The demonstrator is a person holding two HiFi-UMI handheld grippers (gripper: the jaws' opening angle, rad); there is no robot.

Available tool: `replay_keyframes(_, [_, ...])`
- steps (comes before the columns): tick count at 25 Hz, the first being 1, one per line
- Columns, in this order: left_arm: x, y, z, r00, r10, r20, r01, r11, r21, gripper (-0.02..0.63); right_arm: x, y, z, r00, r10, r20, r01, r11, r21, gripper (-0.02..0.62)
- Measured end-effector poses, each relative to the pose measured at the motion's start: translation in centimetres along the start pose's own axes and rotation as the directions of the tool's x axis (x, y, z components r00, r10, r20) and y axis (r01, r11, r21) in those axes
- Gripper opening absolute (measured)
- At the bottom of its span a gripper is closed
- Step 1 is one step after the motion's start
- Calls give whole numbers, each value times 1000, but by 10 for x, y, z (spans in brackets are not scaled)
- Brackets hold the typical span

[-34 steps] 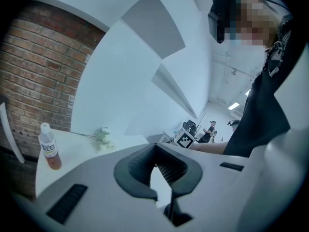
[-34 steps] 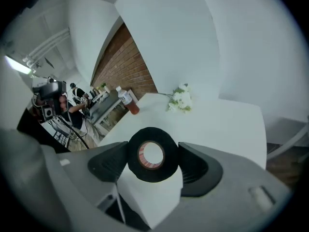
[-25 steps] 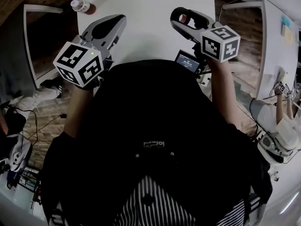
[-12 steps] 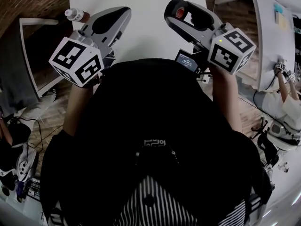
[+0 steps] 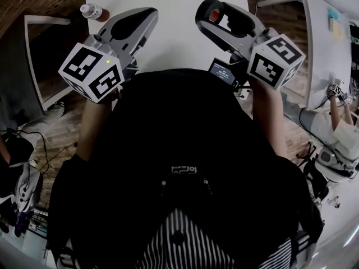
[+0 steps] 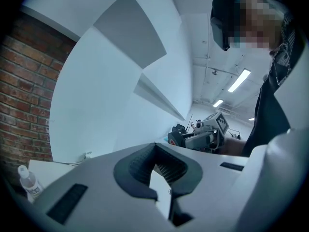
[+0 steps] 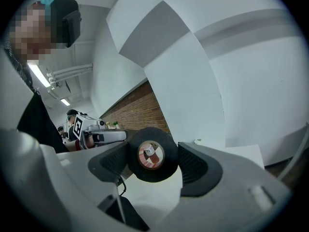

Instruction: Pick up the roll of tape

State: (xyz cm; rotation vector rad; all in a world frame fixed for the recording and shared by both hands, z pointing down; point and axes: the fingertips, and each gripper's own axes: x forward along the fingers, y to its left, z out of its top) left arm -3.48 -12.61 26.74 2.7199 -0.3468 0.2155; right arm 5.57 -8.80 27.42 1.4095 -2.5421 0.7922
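The black roll of tape (image 7: 150, 175) with a reddish core sits clamped between the two dark pads of my right gripper (image 7: 153, 153). In the head view that gripper (image 5: 216, 15) holds the roll (image 5: 206, 10) up above the white table (image 5: 174, 38), right of centre. My left gripper (image 5: 148, 17) hovers to the left of it. Its pads meet at the tips with nothing between them (image 6: 154, 148). The two grippers are apart and see each other across the gap.
A small clear bottle (image 5: 91, 10) stands at the table's far left corner, also in the left gripper view (image 6: 28, 180). A small screen device (image 5: 223, 72) sits at the table's near edge. Another white desk (image 5: 331, 32) and a person (image 5: 343, 136) are at the right.
Both grippers rose off the table early in the second, the right one further, carrying the tape. Since half a second ago they have held still.
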Motion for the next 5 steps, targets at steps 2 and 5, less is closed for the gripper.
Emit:
replay_keyframes(2, [0, -2, -4, 1000, 1, -7, -1, 1000, -9, 5, 0, 0, -2, 1000, 2, -2, -2, 1000, 1, 321])
replay_keyframes(5, [-1, -6, -9, 1000, -1, 0, 1, 1000, -13, 5, -2, 3, -6, 1000, 4, -7, -4, 1000, 1, 321])
